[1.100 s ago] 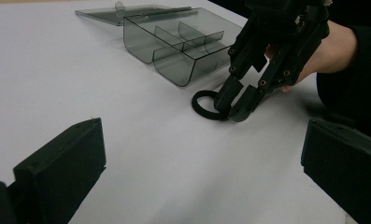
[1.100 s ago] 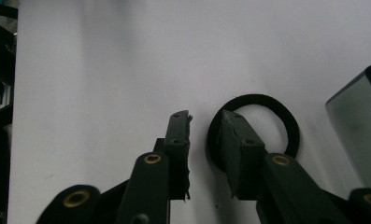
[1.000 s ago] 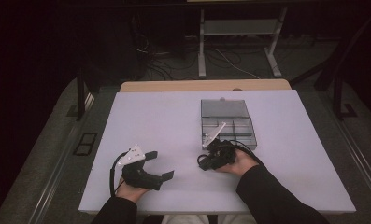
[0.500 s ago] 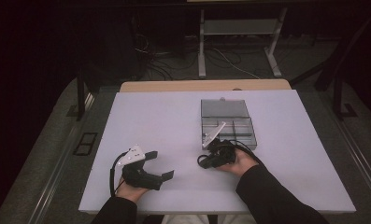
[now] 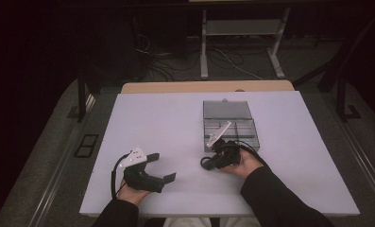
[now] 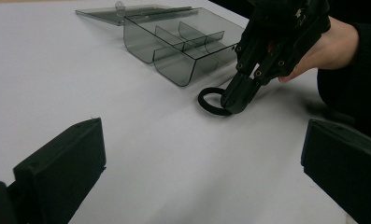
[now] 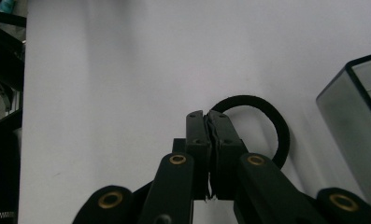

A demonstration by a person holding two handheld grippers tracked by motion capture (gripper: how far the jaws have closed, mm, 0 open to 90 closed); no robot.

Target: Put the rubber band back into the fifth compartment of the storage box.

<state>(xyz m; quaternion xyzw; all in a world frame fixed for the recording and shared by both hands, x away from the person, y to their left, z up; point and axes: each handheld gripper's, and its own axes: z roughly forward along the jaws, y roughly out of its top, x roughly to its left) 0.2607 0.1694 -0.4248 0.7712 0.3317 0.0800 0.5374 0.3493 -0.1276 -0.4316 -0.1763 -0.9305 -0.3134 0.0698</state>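
— Two grippers are showing on the white table (image 5: 175, 123), and we are holding one in each hand. What are we seeing on the right?

— We are pressing the right gripper (image 7: 206, 122) down at the table, with its jaws closed together on a black hair tie (image 7: 272, 122). From the right gripper view, the jaws are pinching the near side of the loop, and the rest of the ring is lying flat on the table.

— And where is that sitting?

— Just beside the near edge of a clear grey box (image 5: 232, 128), which is standing open with its lid (image 5: 225, 109) lying flat behind it. In the left gripper view we are seeing the box (image 6: 183, 44) divided into compartments, with the hair tie (image 6: 212, 101) just in front of it under the right gripper (image 6: 241, 95).

— And the left side?

— We are resting the left gripper (image 5: 164, 166) near the front edge of the table, well apart from the box. Its jaws are standing wide and holding nothing.
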